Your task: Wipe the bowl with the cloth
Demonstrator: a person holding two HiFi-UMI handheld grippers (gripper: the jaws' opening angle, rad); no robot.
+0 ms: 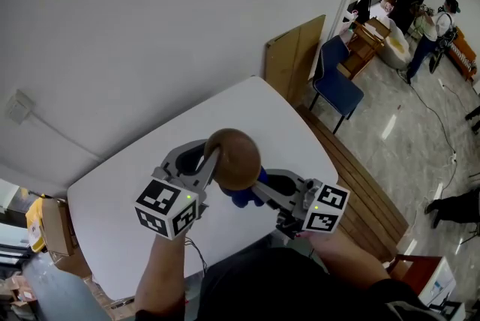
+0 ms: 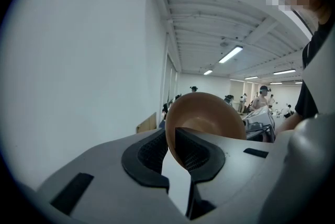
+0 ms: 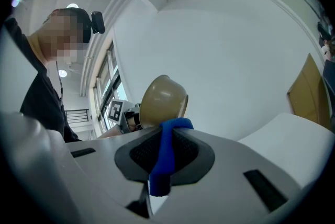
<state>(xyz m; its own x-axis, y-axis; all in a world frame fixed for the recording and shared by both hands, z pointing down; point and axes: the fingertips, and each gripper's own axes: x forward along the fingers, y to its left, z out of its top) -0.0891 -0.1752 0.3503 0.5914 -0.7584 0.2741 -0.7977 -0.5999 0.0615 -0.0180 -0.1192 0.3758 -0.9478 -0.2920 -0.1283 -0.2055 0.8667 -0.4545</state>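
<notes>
Right now my left gripper [image 2: 171, 140] has its jaws closed on the rim of the brown bowl [image 2: 207, 113], one pad inside the wall and one outside. The bowl is lifted clear of the white table [image 1: 255, 109], over the part nearest me, close to the near edge. It is tipped on its side, with its rounded underside toward the head camera and its hollow toward the left gripper. My right gripper [image 3: 167, 135] is clamped on the blue cloth [image 3: 164, 161], which stands up between its pads. The cloth sits at the bowl's lower side; I cannot tell whether it touches.
</notes>
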